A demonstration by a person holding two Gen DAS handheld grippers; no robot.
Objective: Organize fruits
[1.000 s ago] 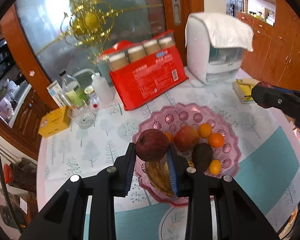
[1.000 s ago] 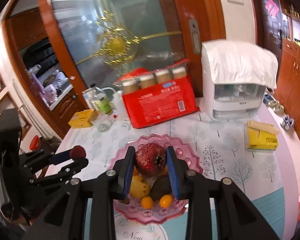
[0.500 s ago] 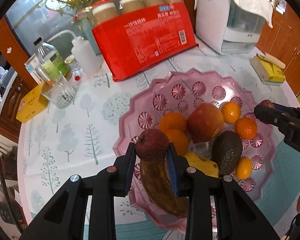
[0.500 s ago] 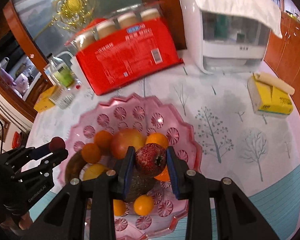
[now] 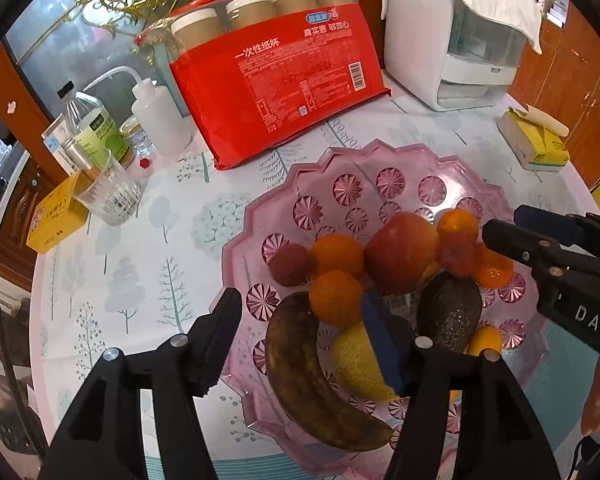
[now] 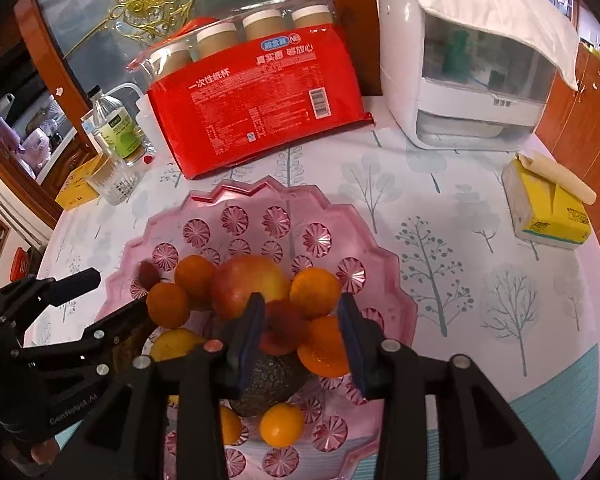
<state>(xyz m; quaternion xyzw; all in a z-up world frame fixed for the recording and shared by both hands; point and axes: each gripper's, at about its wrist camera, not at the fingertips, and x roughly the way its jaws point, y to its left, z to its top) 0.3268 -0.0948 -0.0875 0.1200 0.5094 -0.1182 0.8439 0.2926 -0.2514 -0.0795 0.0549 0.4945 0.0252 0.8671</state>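
Observation:
A pink plastic fruit plate [image 5: 352, 164] [image 6: 259, 196] holds an apple [image 5: 400, 252] [image 6: 249, 288], several oranges, a brown banana [image 5: 308, 376], an avocado [image 5: 448, 312] [image 6: 271, 380] and a lemon. A dark red fruit [image 5: 289, 264] [image 6: 148, 273] lies at the plate's left side, beyond my open left gripper [image 5: 300, 312]. A second red fruit [image 6: 285, 326] [image 5: 458, 254] rests on the pile between the spread fingers of my open right gripper [image 6: 300, 320].
A red pack of paper cups [image 5: 275, 76] [image 6: 251, 96] leans behind the plate. A white appliance [image 5: 452, 36] [image 6: 472, 60] stands at the back right, a yellow tissue box [image 6: 548, 208] to the right. Bottles, a glass [image 5: 107, 196] and a yellow box [image 5: 55, 216] stand at the left.
Both grippers came down over the plate and opened. Each let go of its red fruit, which now lie on the plate.

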